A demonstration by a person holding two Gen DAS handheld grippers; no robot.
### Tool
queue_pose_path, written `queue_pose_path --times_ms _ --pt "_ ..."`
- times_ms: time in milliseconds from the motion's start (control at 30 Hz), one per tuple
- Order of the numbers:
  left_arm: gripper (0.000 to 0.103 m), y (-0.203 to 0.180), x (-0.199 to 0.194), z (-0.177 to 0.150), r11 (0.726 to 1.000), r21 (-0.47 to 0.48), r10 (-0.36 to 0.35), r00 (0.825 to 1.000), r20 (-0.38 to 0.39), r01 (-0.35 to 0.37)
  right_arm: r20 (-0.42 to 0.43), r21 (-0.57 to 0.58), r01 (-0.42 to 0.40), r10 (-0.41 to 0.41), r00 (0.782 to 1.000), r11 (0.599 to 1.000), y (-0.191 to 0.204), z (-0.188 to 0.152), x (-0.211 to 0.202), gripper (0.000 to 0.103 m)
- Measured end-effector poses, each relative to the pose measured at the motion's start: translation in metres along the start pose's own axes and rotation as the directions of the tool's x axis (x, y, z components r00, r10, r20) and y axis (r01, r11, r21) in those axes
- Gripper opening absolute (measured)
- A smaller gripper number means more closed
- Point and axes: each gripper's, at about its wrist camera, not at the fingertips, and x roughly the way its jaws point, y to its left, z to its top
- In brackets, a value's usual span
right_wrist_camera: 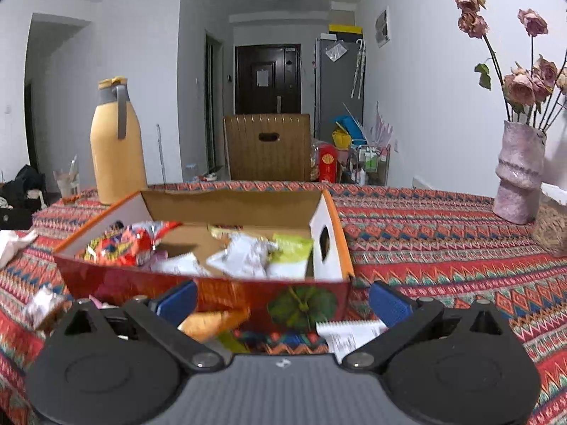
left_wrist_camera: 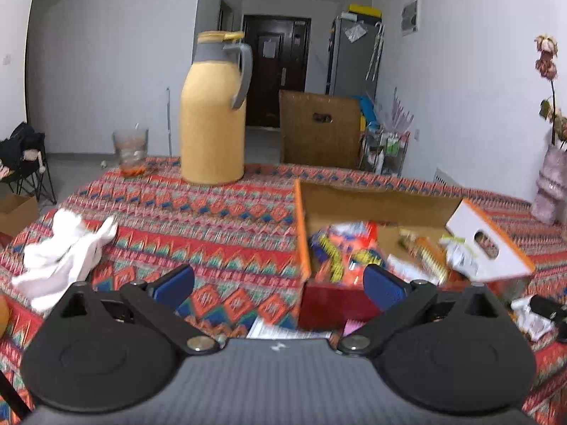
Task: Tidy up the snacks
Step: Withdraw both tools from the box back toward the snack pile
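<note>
Both grippers' jaws spread wide, gripping nothing, over a patterned tablecloth.

The left gripper (left_wrist_camera: 278,283) and right gripper (right_wrist_camera: 281,299) hover at the near edge of the red zigzag tablecloth (right_wrist_camera: 443,248). The open orange-edged cardboard box (right_wrist_camera: 234,205) mid-table holds red, white and green snack packets (right_wrist_camera: 244,255). An orange packet (right_wrist_camera: 212,322) lies before it. A yellow thermos jug (left_wrist_camera: 212,124) stands near the far edge, a pink vase (right_wrist_camera: 519,173) at the right edge.

Even, soft indoor light, moderately bright; no harsh shadows or glare. Strong fisheye bending, dark corners at frame edges. Motion blur on snack packets (left_wrist_camera: 349,253) in box (right_wrist_camera: 226,285); distant door (right_wrist_camera: 267,78) slightly soft.
</note>
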Motion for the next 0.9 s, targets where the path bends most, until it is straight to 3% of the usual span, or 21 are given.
queue_pose_path --times_ms 167,367,733,900 --pt "0.103 0.006 0.005 -0.028 1.0 0.0 0.018 0.999 -0.044 -0.018 -0.038 0.016 0.024 -0.023 0.999 1.0 -0.005 -0.021 -0.01 0.103" --pt "0.103 0.001 0.005 -0.038 0.999 0.024 0.025 1.0 -0.01 -0.025 -0.084 0.048 0.04 -0.036 0.996 0.998 -0.012 -0.041 -0.017 0.103" --pt "0.103 0.005 0.018 -0.041 0.999 0.008 0.036 0.998 -0.045 -0.035 -0.123 0.005 0.101 -0.1 0.987 0.995 -0.025 -0.027 0.005 0.103" --pt "0.103 0.007 0.017 -0.041 0.999 -0.003 0.044 0.998 -0.039 -0.044 -0.17 -0.005 0.123 -0.122 0.978 0.992 -0.029 -0.021 0.037 0.09"
